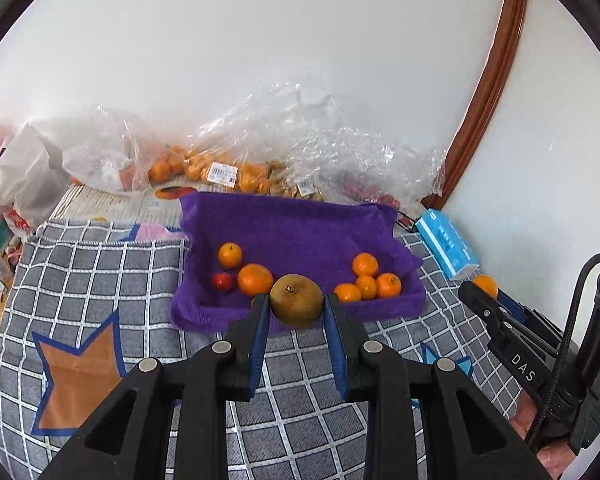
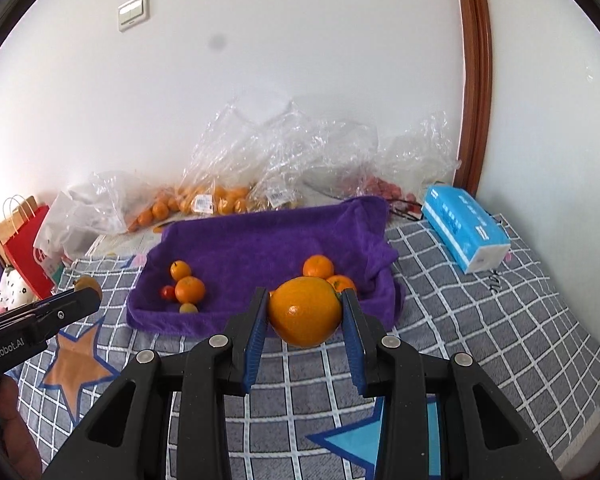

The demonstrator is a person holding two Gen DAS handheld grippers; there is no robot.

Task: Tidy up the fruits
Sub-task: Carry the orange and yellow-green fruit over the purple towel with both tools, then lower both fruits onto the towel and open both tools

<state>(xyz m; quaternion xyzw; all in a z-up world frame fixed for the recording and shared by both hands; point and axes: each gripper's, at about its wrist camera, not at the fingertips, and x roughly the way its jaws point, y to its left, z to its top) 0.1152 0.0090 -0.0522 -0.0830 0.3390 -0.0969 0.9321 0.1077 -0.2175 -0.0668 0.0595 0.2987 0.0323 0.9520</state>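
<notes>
I had the left claw (image 1: 296, 306) pinching a brown pear (image 1: 297, 299) and the right claw (image 2: 305, 312) pinching an orange (image 2: 305, 311), both at lower centre before the purple tray (image 1: 404, 304); round skins might have slipped, rolling off the surface (image 1: 80, 264).

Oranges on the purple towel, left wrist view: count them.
6. Two oranges at left beside a red fruit; four clustered at right. The left tongs and the brown fruit they hold may hide more.
</notes>
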